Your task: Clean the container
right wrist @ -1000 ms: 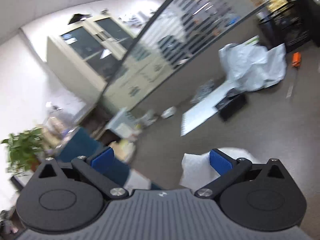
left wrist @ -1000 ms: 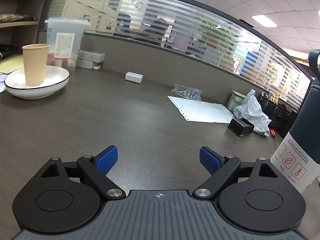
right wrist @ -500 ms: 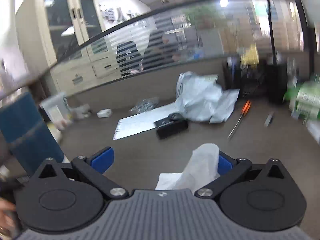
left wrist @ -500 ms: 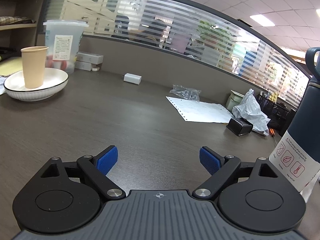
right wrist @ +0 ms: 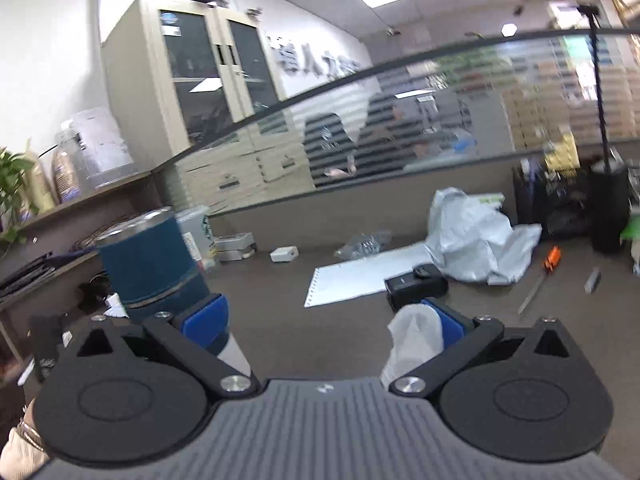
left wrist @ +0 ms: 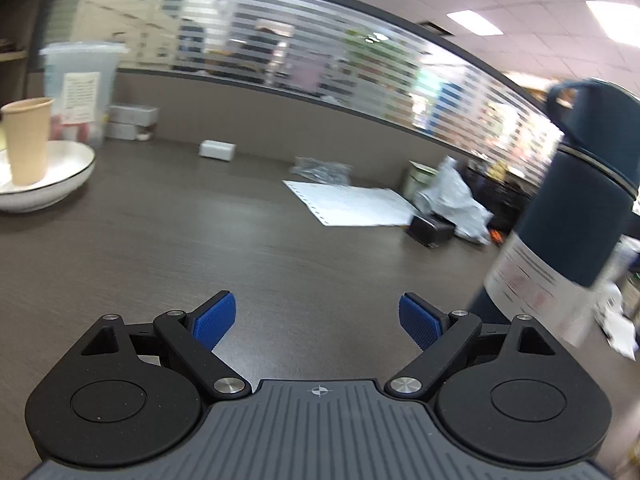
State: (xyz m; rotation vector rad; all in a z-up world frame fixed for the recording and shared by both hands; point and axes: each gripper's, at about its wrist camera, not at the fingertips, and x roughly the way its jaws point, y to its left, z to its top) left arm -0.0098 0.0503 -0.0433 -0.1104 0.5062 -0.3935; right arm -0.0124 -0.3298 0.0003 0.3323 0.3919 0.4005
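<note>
The left hand-held gripper (left wrist: pixel 317 318) has its ribbed blue pads (left wrist: pixel 214 320) spread wide over bare bench (left wrist: pixel 200 240), gripping nothing. The right hand-held gripper (right wrist: pixel 324 320) is also spread; a crumpled white tissue (right wrist: pixel 414 338) lies against its right pad, but whether anything pinches it I cannot tell.

The dark blue flask (left wrist: pixel 576 208), a matte cylinder with a loop-handled lid, a thin metal ring below the lid and a white label too blurred to read, stands tilted just to the right of the left hand-held gripper. In the right view it sits at the left pad.

The bench is dark wood-grain laminate. At far left a tan paper cup (left wrist: pixel 27 140) stands upright in a glossy white bowl with a dark rim (left wrist: pixel 60 188). Behind it is a translucent plastic tub (left wrist: pixel 80 88) with an unreadable paper label. Mid-bench lie a perforated-edge paper sheet (left wrist: pixel 352 204) and a crumpled white plastic bag (left wrist: pixel 456 200).
</note>
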